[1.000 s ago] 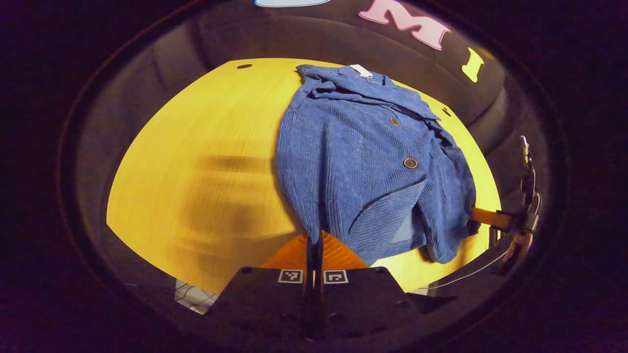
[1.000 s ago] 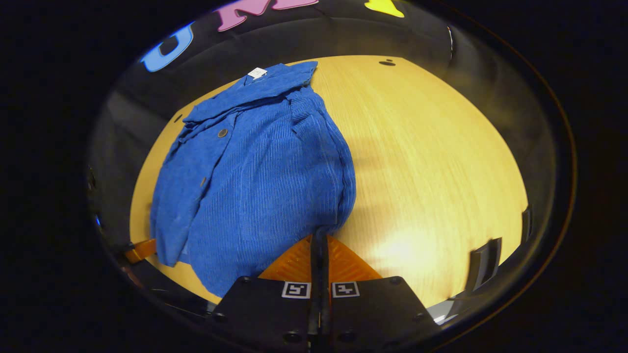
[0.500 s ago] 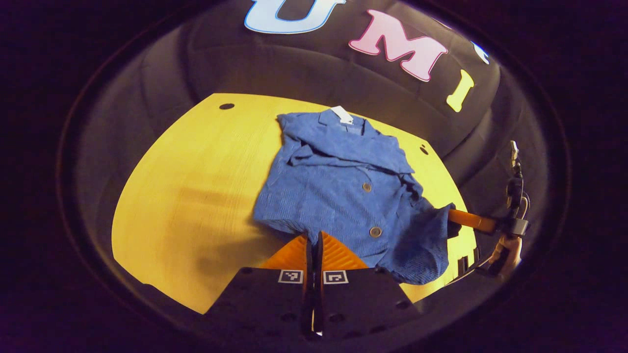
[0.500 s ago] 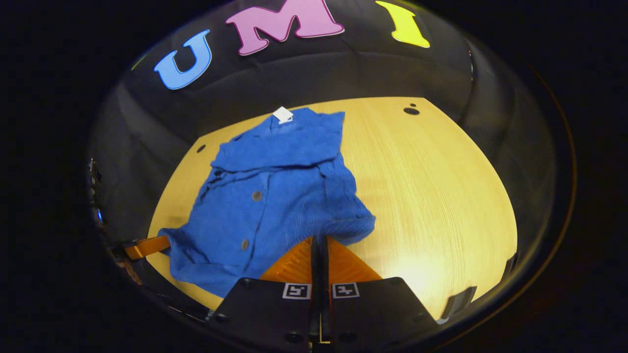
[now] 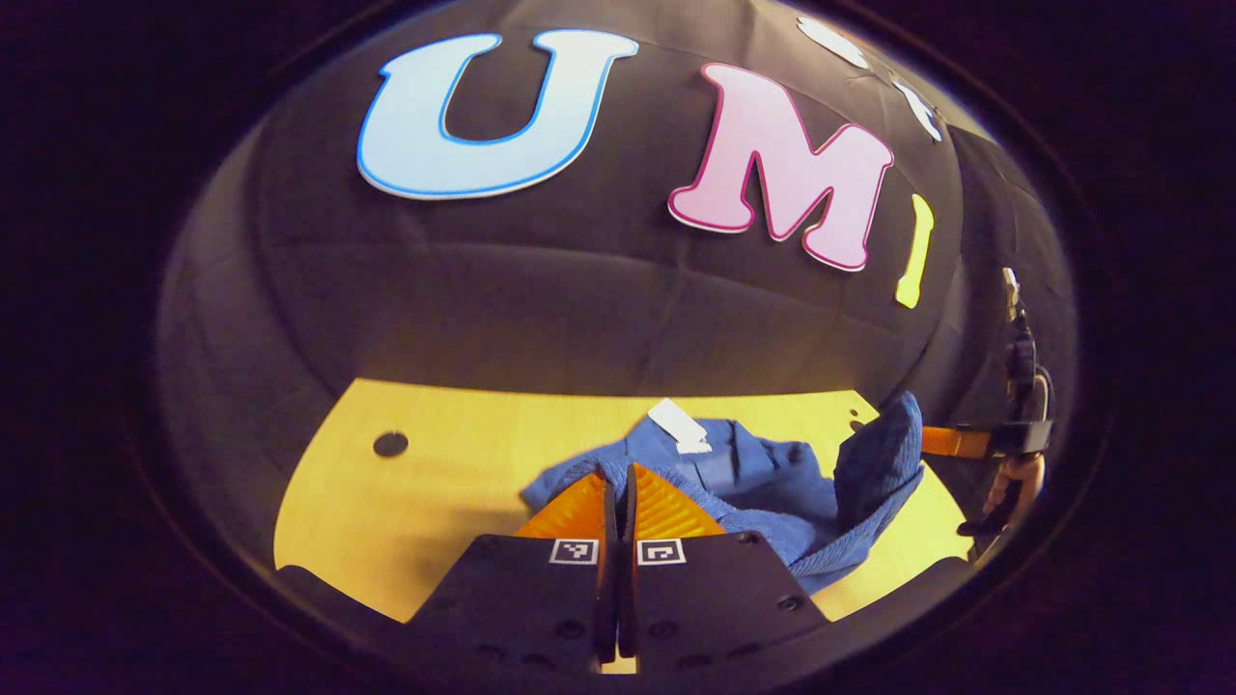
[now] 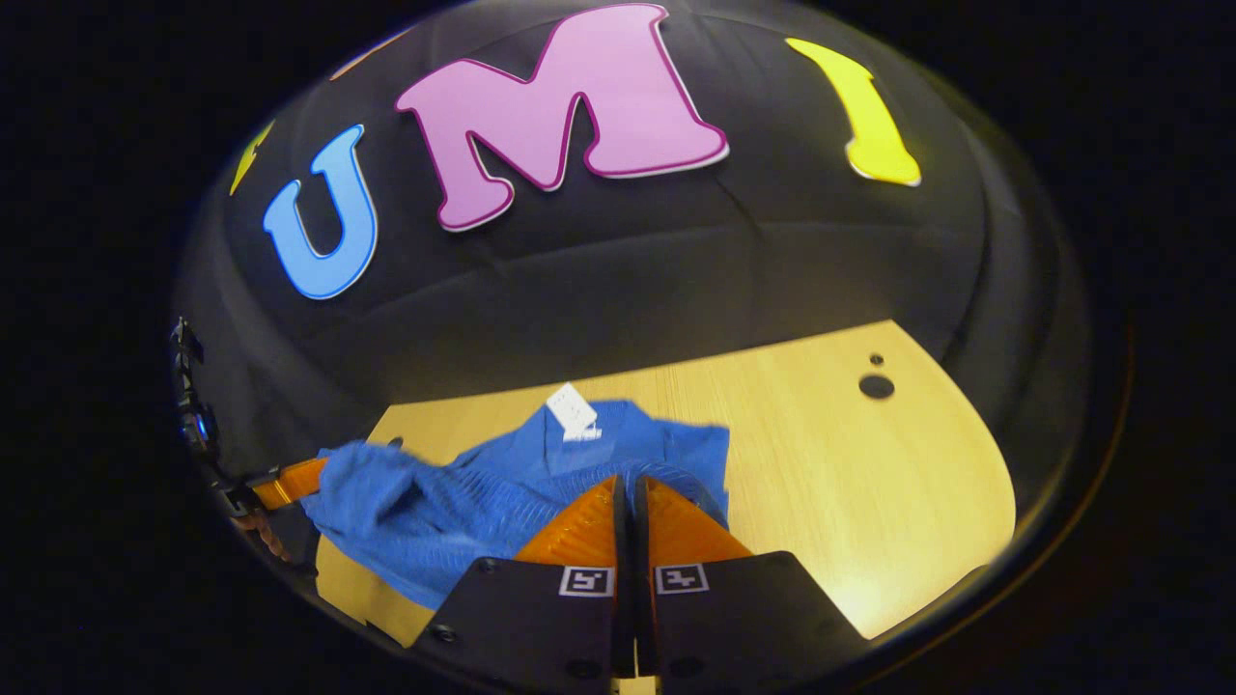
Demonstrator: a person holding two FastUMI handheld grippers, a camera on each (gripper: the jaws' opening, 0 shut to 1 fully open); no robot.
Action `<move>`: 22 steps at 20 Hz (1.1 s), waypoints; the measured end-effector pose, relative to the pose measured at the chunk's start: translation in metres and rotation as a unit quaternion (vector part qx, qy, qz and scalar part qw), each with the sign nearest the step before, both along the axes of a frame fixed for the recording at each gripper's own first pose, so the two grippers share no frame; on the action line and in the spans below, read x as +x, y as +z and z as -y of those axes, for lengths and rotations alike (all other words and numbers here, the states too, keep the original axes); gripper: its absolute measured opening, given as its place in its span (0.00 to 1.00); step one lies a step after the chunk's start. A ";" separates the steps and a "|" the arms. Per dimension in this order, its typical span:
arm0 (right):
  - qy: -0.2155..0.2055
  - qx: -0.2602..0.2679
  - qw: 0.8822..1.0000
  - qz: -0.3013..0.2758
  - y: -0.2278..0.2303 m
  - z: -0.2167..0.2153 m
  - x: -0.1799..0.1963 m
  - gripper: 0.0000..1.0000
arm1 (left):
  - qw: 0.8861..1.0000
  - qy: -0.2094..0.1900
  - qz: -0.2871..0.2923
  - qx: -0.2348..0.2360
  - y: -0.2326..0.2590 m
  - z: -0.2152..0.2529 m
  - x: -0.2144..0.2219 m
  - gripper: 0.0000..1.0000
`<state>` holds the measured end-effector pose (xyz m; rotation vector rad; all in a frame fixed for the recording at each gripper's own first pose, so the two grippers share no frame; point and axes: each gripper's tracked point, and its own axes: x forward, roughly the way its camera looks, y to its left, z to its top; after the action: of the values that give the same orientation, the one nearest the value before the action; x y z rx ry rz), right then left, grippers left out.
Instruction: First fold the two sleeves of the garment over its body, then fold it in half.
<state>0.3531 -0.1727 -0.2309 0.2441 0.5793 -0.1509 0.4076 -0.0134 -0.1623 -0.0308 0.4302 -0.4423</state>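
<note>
A blue ribbed garment (image 5: pixel 763 483) with a white neck tag (image 5: pixel 678 426) lies on the yellow wooden table (image 5: pixel 454 463). Its near part is lifted and doubled toward the collar. My left gripper (image 5: pixel 618 470) is shut on one corner of the lifted hem. To the right, the other corner (image 5: pixel 881 454) hangs raised from my right gripper (image 5: pixel 951 442). In the right gripper view, the right gripper (image 6: pixel 626 481) is shut on the garment (image 6: pixel 463 502) just short of the tag (image 6: pixel 572 411). The left gripper (image 6: pixel 292 479) holds the far corner at the left.
The table has a round hole near its far left corner (image 5: pixel 391 444) and another at the far right (image 6: pixel 877 386). The black booth wall (image 5: pixel 599 290) rises right behind the table. A hand (image 5: pixel 1016 483) holds the right gripper.
Both grippers have lifted the garment's bottom hem and carried it forward toward the collar. Both views have tilted up, so the wall now takes up far more of them.
</note>
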 end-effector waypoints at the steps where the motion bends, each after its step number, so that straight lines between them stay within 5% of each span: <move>1: -0.001 -0.023 1.000 0.003 -0.005 0.011 0.029 0.01 | 1.000 0.001 0.024 0.009 -0.007 0.007 0.032 0.00; 2: -0.010 -0.035 0.999 0.000 -0.017 0.022 0.054 0.01 | 0.999 -0.003 0.039 0.014 -0.015 0.017 0.056 0.00; 3: -0.017 -0.032 0.999 0.001 -0.033 0.028 0.074 0.16 | 0.999 -0.012 0.039 0.020 -0.034 0.026 0.076 0.03; 6: -0.023 -0.029 0.999 -0.008 -0.072 0.037 0.096 0.79 | 0.997 0.004 -0.023 0.069 -0.102 0.032 0.094 0.50; 7: -0.019 -0.061 0.998 -0.007 -0.076 0.044 0.091 1.00 | 0.997 0.019 -0.026 0.069 -0.104 0.030 0.094 0.57; 11: -0.005 -0.141 0.989 0.038 -0.049 0.045 0.076 0.99 | 0.999 0.036 0.015 -0.004 -0.066 0.028 0.076 0.82; 18: -0.025 -0.134 0.982 0.129 0.062 -0.002 0.007 0.98 | 0.990 0.037 0.127 -0.054 0.062 0.007 -0.016 0.81; 22: -0.015 -0.132 0.976 0.170 0.126 -0.049 -0.051 0.98 | 0.980 0.023 0.184 -0.077 0.114 -0.004 -0.106 0.78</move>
<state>0.3024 -0.1242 -0.1049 0.0172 0.2118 -0.2088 0.3018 -0.0097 -0.0485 -0.1079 0.0305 -0.4243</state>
